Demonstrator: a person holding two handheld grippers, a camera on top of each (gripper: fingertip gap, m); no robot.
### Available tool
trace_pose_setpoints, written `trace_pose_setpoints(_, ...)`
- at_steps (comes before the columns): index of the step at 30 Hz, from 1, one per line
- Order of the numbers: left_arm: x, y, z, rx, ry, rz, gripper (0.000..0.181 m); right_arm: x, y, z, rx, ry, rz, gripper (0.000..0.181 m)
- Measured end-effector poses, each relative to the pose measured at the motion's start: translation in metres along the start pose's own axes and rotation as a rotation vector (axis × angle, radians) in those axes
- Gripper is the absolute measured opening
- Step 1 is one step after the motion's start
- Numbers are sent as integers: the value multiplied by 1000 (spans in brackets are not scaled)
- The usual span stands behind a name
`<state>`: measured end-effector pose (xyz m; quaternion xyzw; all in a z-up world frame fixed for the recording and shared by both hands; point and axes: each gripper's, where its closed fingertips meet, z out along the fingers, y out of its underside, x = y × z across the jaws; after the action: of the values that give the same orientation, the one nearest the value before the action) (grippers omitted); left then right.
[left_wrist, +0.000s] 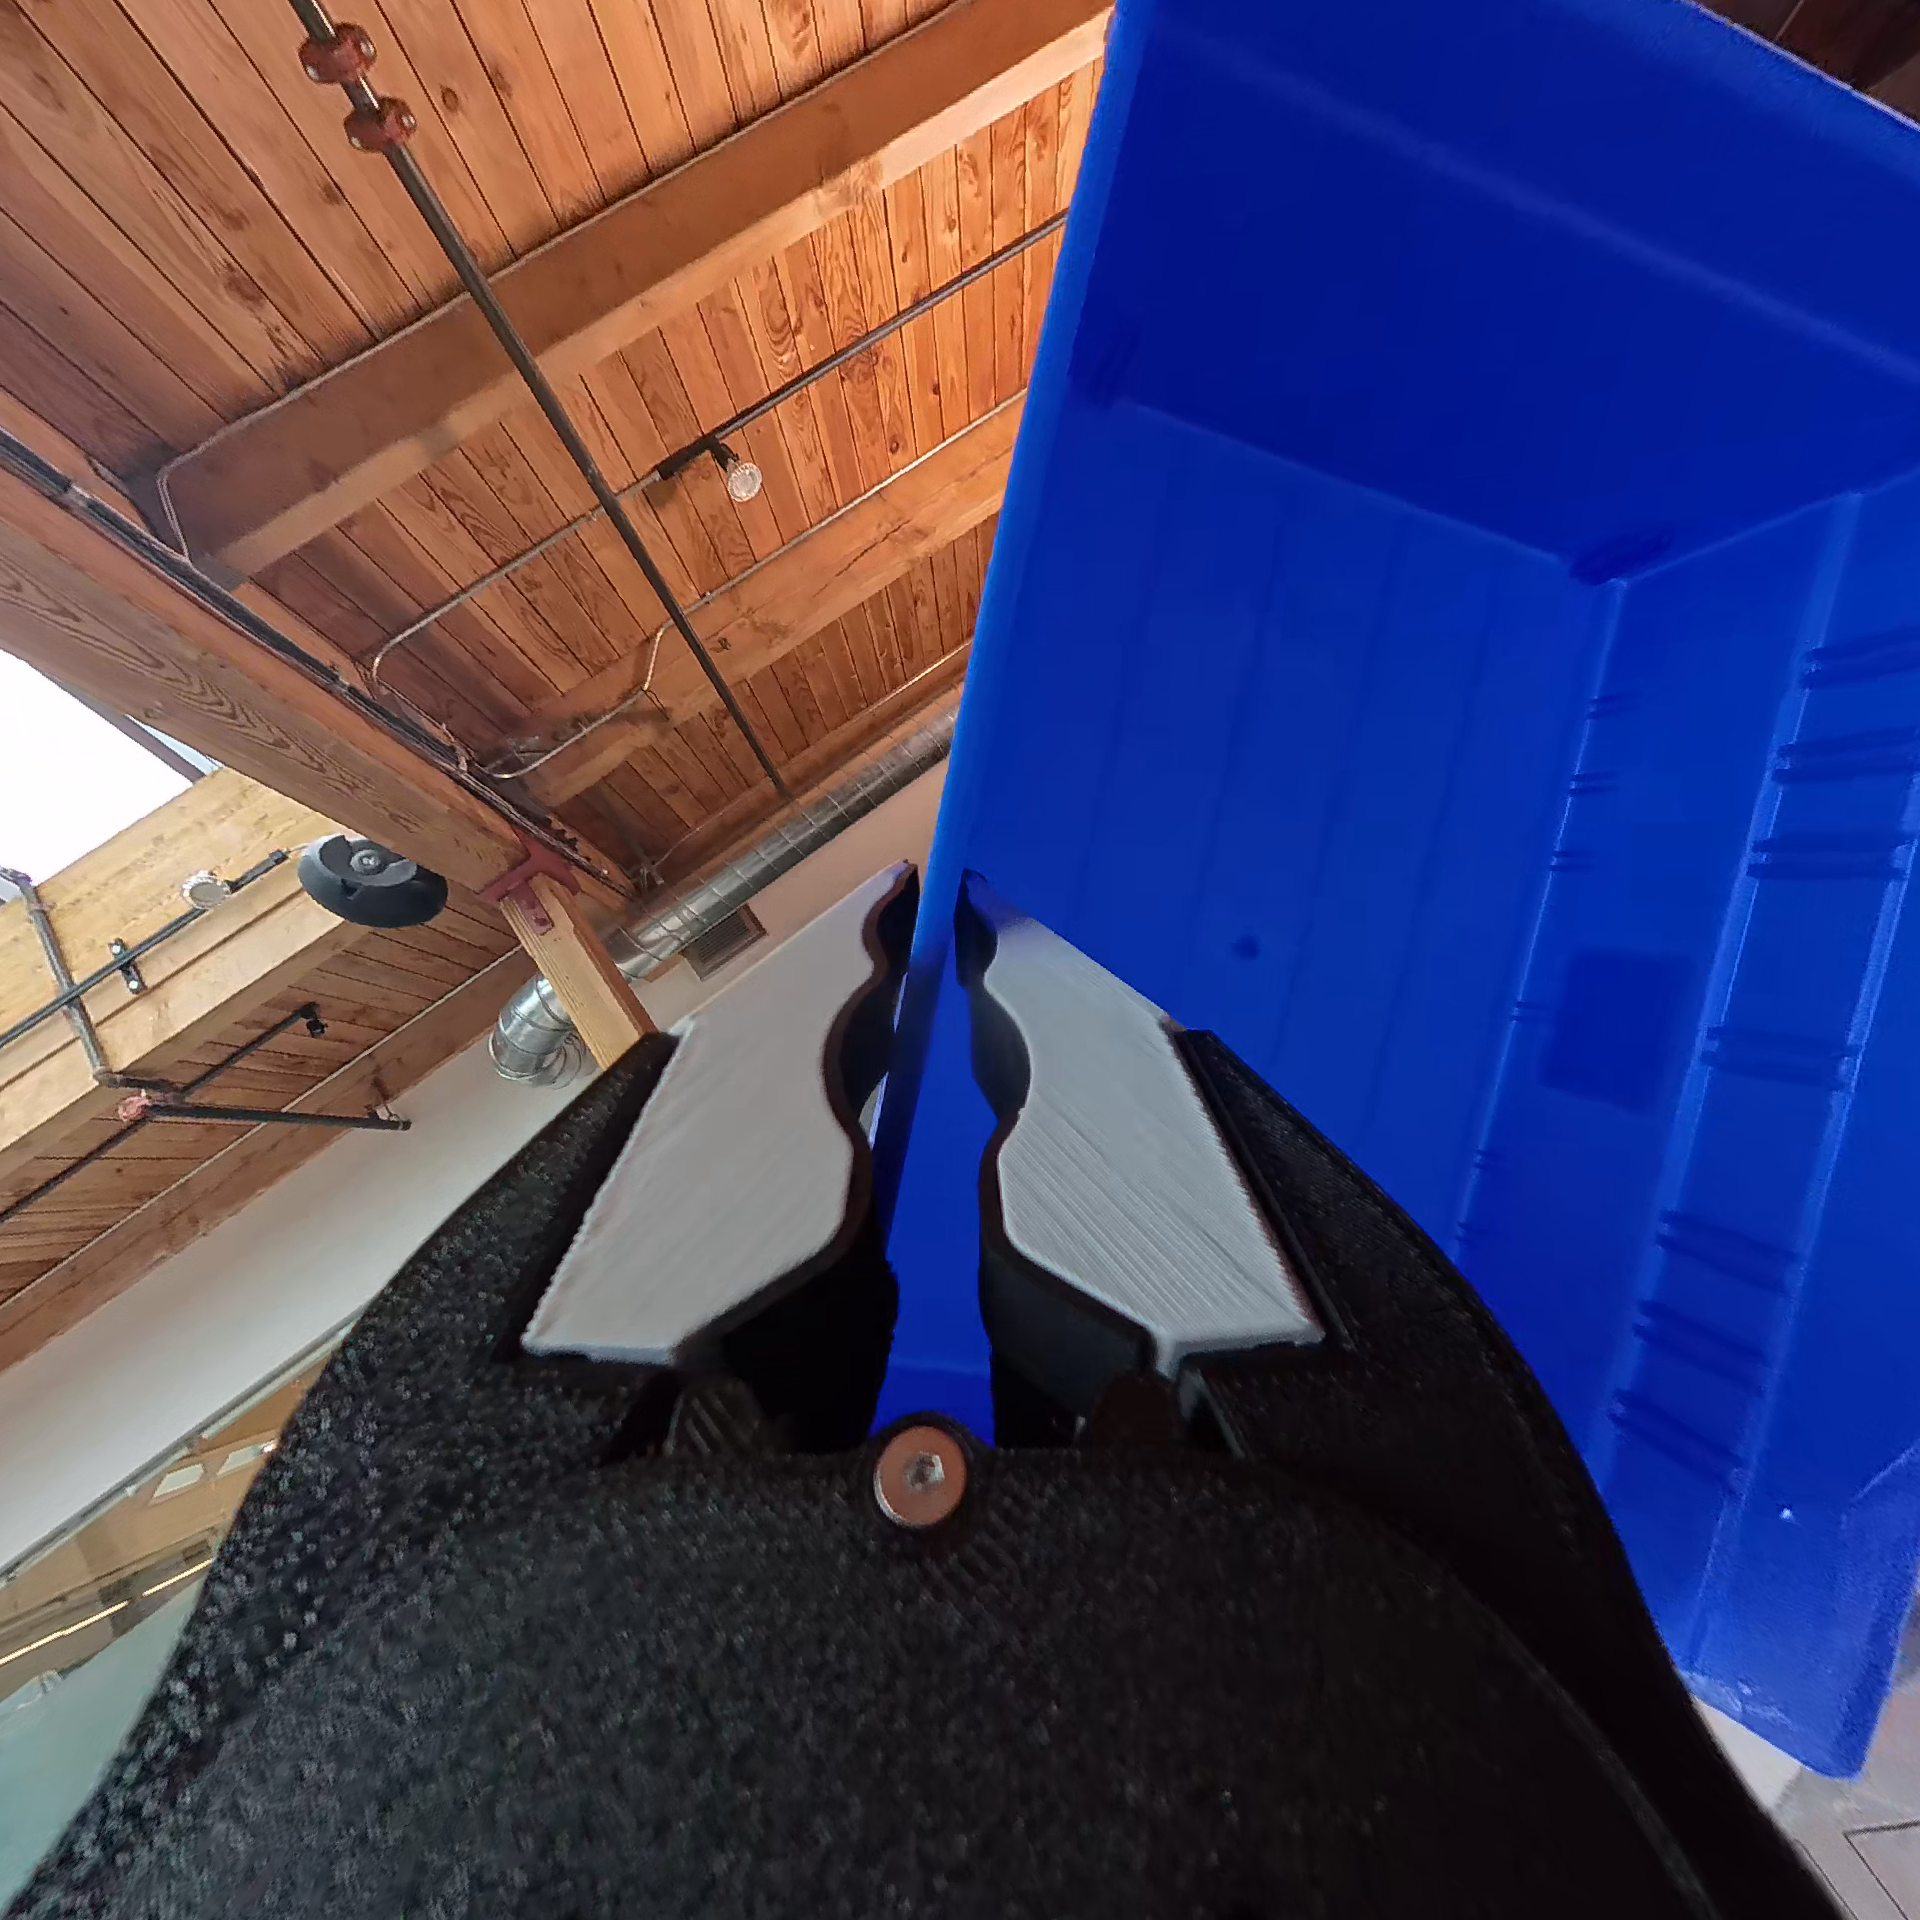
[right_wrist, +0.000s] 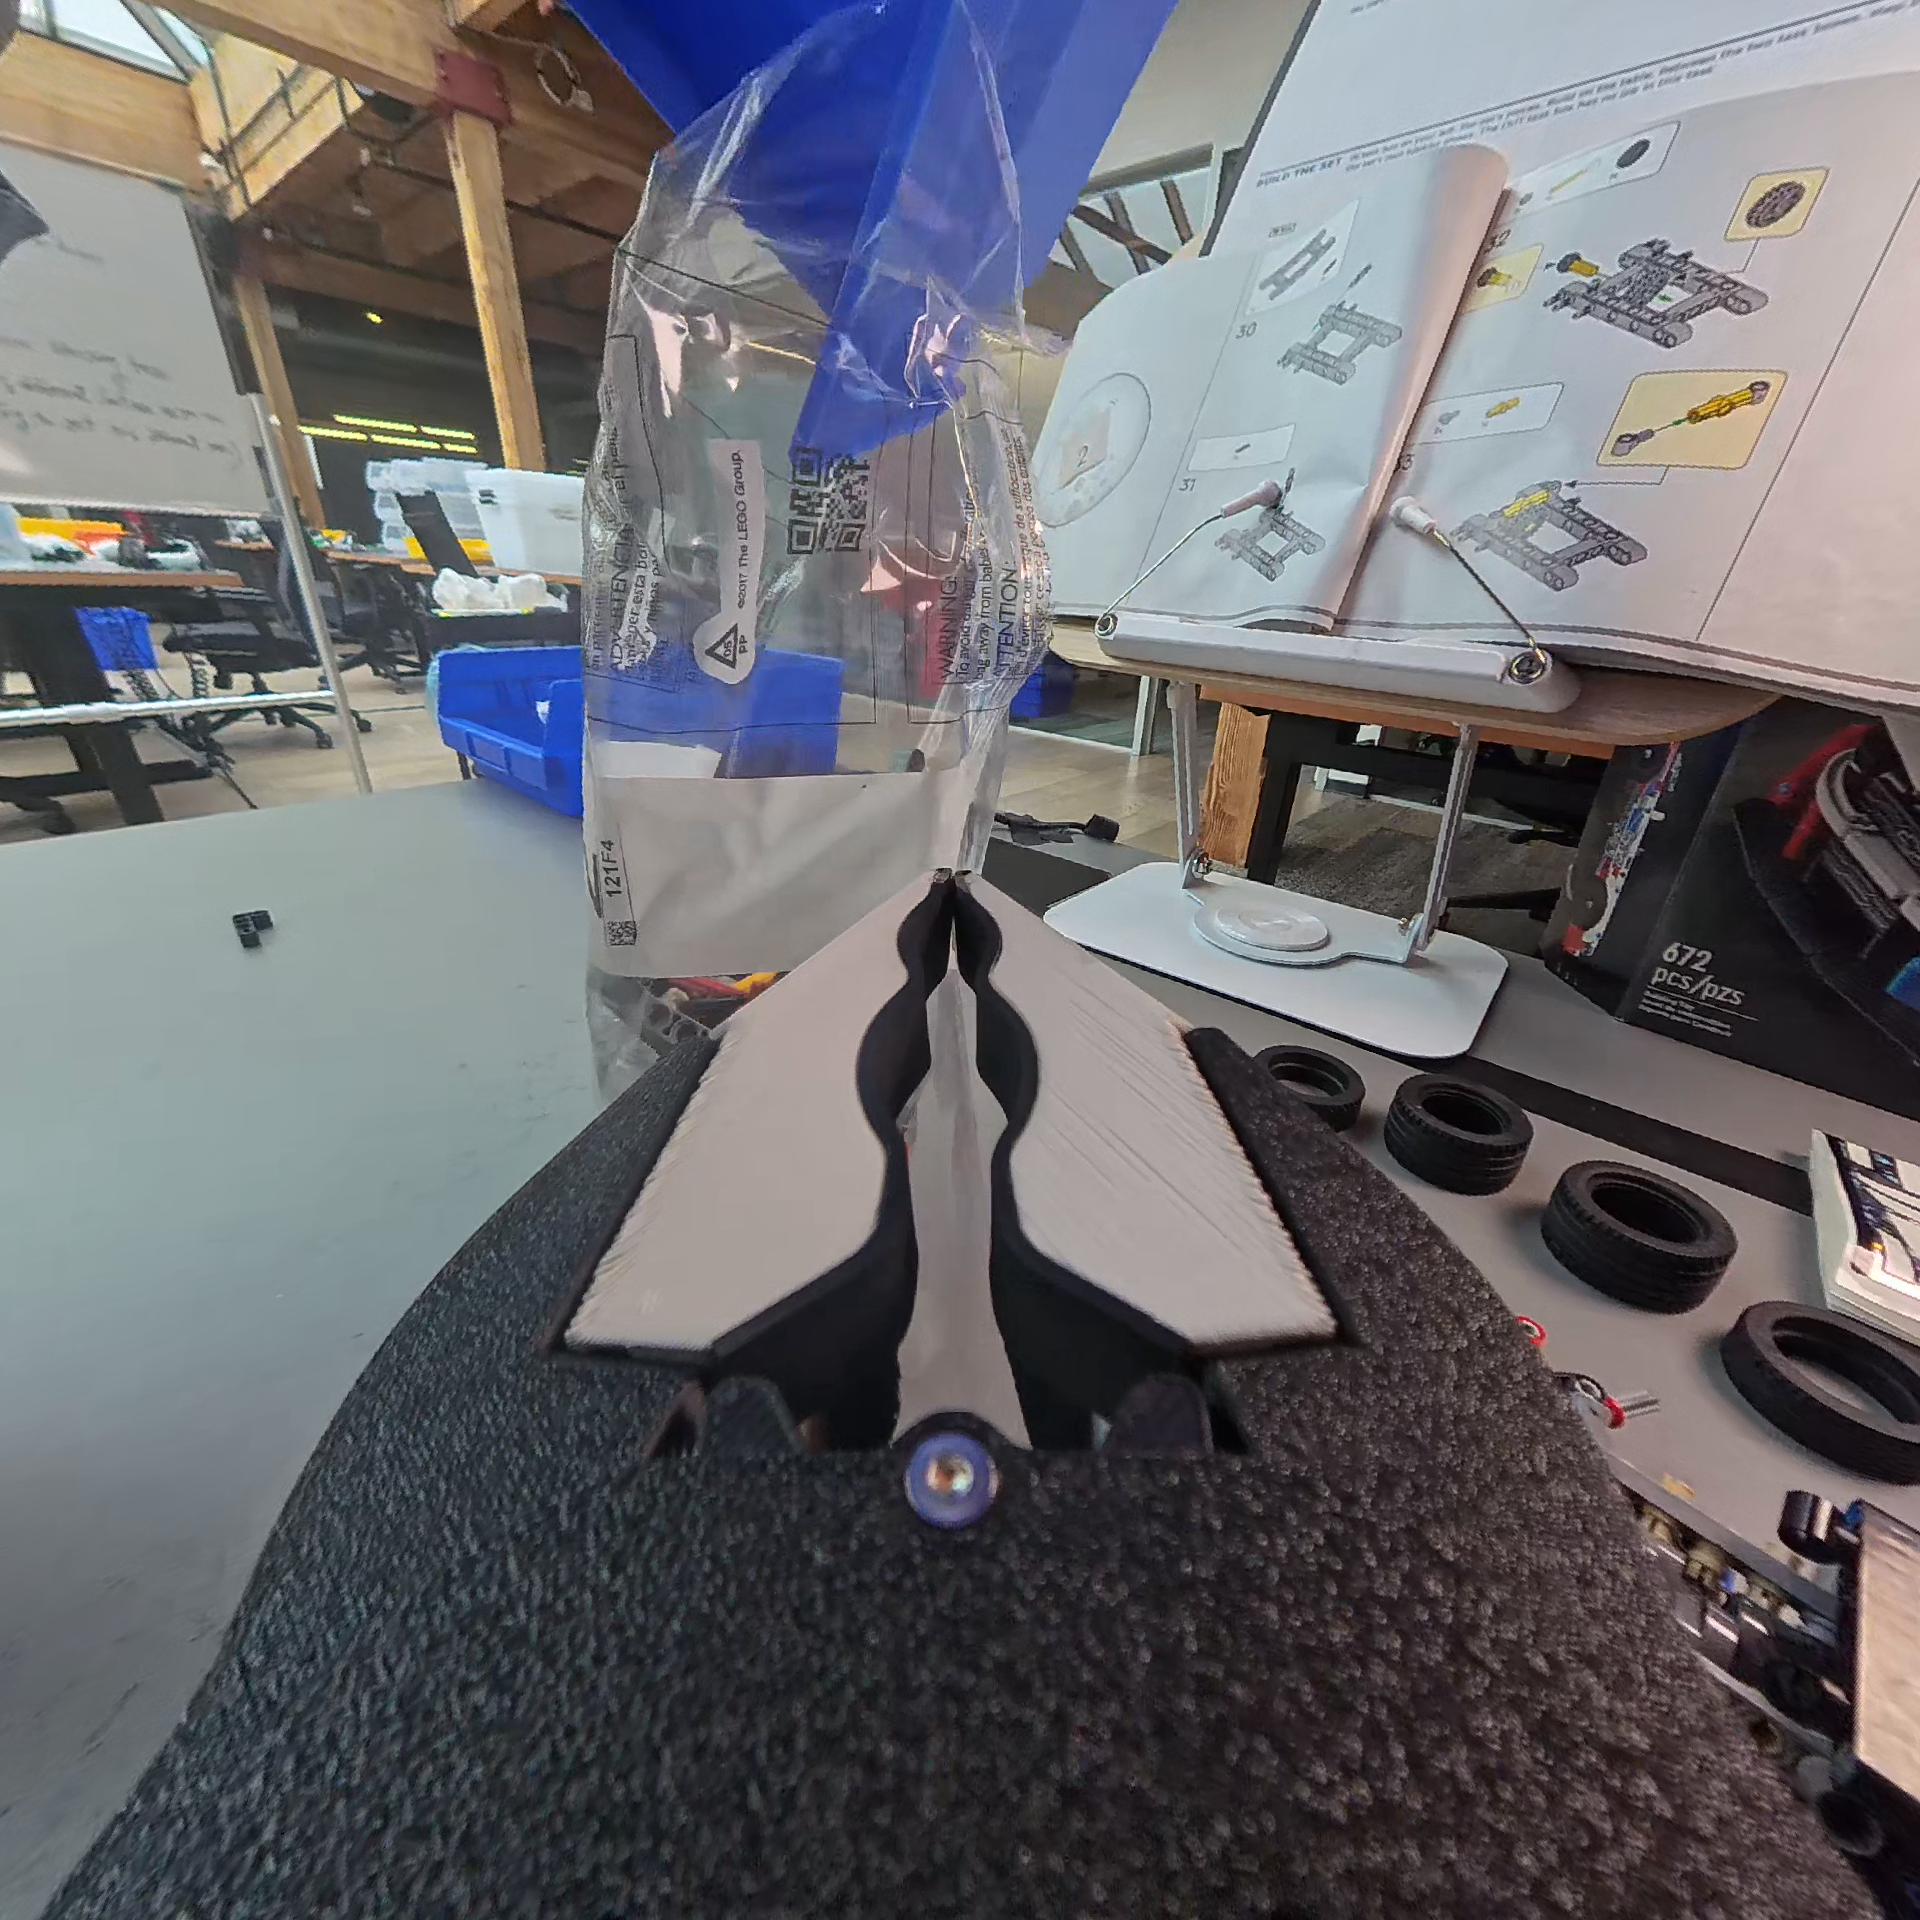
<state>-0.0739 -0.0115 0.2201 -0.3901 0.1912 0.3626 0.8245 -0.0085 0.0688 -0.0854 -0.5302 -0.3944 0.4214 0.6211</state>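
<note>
A: Blue plastic bin (left_wrist: 1403, 831): the left tool (left_wrist: 935, 894) is clamped narrow on its wall, lifted under a wooden ceiling (left_wrist: 520, 312).

B: The right tool (right_wrist: 951, 881) pinches a clear bag (right_wrist: 790, 582) above the grey table (right_wrist: 260, 1091); right of the bag lie black tyres (right_wrist: 1636, 1231).

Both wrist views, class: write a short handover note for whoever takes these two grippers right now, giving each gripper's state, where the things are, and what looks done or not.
Left gripper: shut on the side wall of the blue bin, lifted and tilted, ceiling behind it. The inside that shows is empty.
Right gripper: shut on the edge of the clear plastic bag, held upright over the grey table. A few parts show low in the bag.
Nearby: four black tyres right of the gripper, open instruction booklet on a stand, one small black piece loose on the table.
Done: bin and bag both gripped. Parts remain in the bag.
</note>
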Motion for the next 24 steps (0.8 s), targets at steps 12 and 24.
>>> trace_pose_setpoints(12,-12,5,5,-25,-14,-27,4,0,0,-1,1,-7,1,0)
trace_pose_setpoints(24,-188,165,-20,-705,-99,-443,5,2,0,-1,-7,-25,2,0)
